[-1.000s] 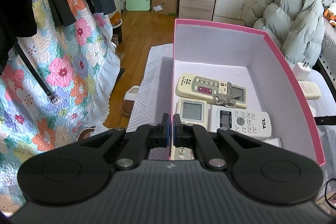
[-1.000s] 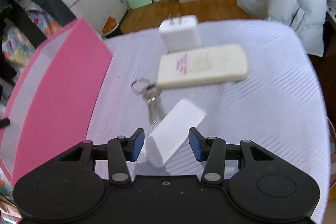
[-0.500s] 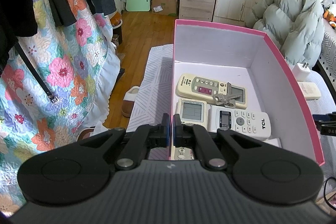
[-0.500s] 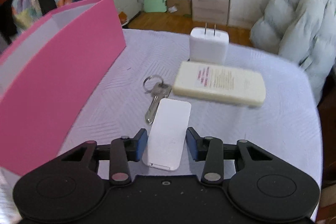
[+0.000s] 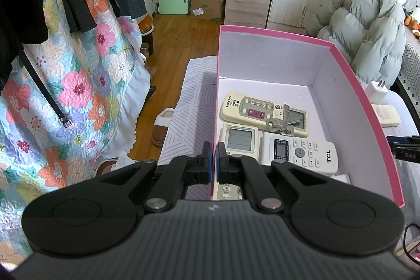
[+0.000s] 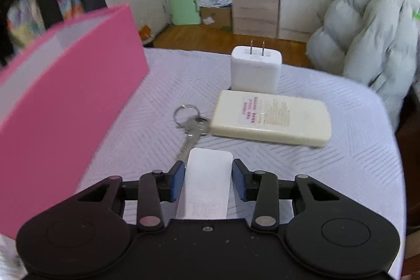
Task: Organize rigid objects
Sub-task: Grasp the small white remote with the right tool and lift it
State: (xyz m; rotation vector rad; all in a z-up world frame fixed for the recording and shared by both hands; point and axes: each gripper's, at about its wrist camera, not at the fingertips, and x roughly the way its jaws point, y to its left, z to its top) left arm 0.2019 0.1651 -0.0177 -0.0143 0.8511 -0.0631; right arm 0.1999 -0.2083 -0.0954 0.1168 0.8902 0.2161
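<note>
Between right hand-held gripper [image 6: 207, 179] pads, white block [image 6: 206, 184] now straight, jaws narrowed, left hand-held gripper [image 5: 213, 162] unchanged, clamped on pink box [image 5: 367, 106] wall.

Left wrist cam peers down into the open pink cardboard box [image 5: 362, 106]; right cam faces the same box's outer wall [image 6: 65, 101] close up.

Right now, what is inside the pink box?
Inside the pink box lie a cream remote with keys on top, a screen remote and a white TCL remote. The left gripper covers the near corner.
</note>
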